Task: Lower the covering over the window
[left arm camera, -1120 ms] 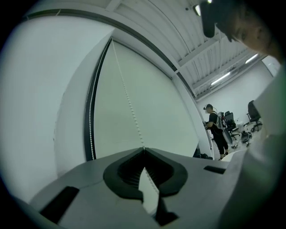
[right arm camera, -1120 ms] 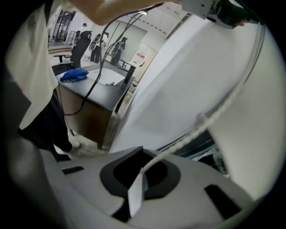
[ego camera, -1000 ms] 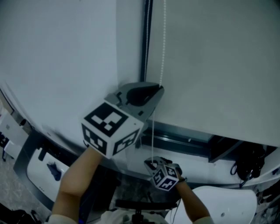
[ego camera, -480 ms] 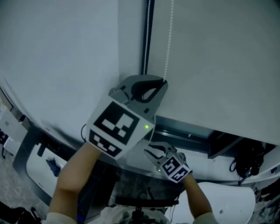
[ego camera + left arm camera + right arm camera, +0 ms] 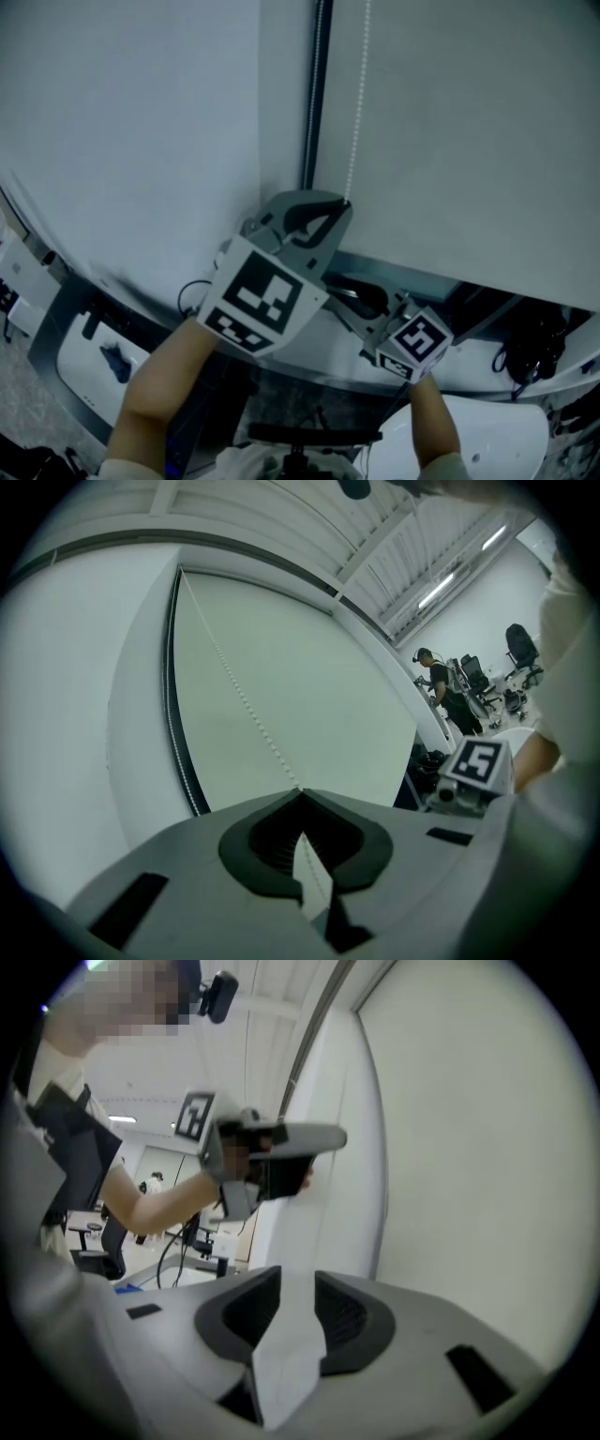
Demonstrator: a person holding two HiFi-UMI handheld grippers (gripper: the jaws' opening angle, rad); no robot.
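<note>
Your left gripper (image 5: 339, 210) points level at the window with its jaws pressed together on the white bead chain (image 5: 356, 112), pinching it at their very tips. The chain runs straight up from there, just to the right of the dark vertical frame strip (image 5: 315, 94). The pale roller blind (image 5: 469, 141) hangs flat behind the chain and covers most of what you see of the window. Its bottom edge slants across the head view just below your left gripper's tips, with a dark band (image 5: 473, 302) showing under it. Your right gripper (image 5: 354, 298) sits lower and to the right of the left one, near the blind's bottom edge, its marker cube turned up toward you. Its jaws have just been opening and now stand spread, with nothing between them; through the gap the right gripper view shows only the blind and the white frame. The two grippers are near each other but apart
</note>
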